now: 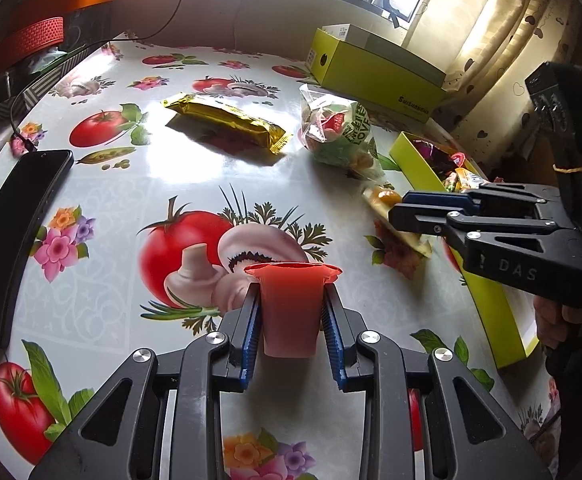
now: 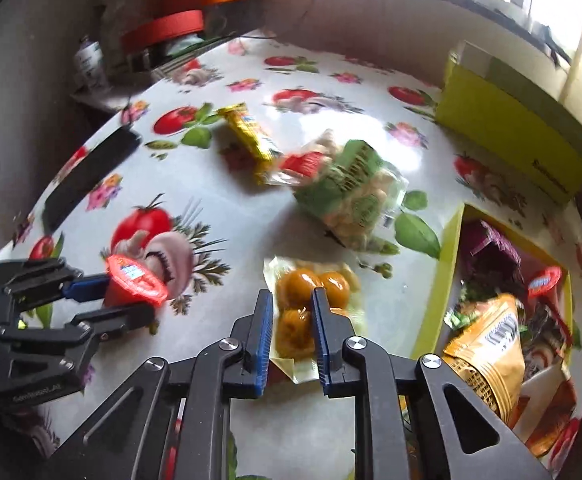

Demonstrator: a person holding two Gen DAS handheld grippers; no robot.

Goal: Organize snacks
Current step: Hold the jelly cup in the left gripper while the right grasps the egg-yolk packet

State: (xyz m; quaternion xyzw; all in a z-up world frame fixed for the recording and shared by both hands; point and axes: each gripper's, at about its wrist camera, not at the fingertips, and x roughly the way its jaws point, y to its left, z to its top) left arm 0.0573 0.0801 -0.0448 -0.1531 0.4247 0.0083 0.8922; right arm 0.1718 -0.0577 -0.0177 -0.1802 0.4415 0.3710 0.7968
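Loose on the bench (image 1: 171, 184) lie one gold bar (image 1: 227, 120), far of centre, and one clear bag (image 1: 337, 132) with a green label to its right, both well apart from the near edge. Two jelly cups show: one red cup (image 1: 289, 312) is clamped upright between the fingers (image 1: 251, 320) of the left gripper (image 1: 291, 312), which press on its sides just under the rim, low over the near bench; a second cup (image 2: 545, 282) lies in the tray (image 2: 447, 264) at the right. One clear pouch (image 2: 311, 308) of orange rounds (at least three can be counted) lies near the tray's left wall, and the right gripper (image 2: 291, 334) pitches steeply down onto it, its fingers nearly together and pinching the pouch's near part. No earlier look is on hand, so only this grip can be told. The tray also holds one orange bag (image 2: 491, 344) and a purple wrapper (image 2: 491, 244) among other packets too jumbled to count. One closed green box (image 1: 375, 68) stands at the far right, and one black phone (image 1: 15, 236) lies at the left edge. A hand (image 1: 559, 324) grips the right gripper's handle at the right.
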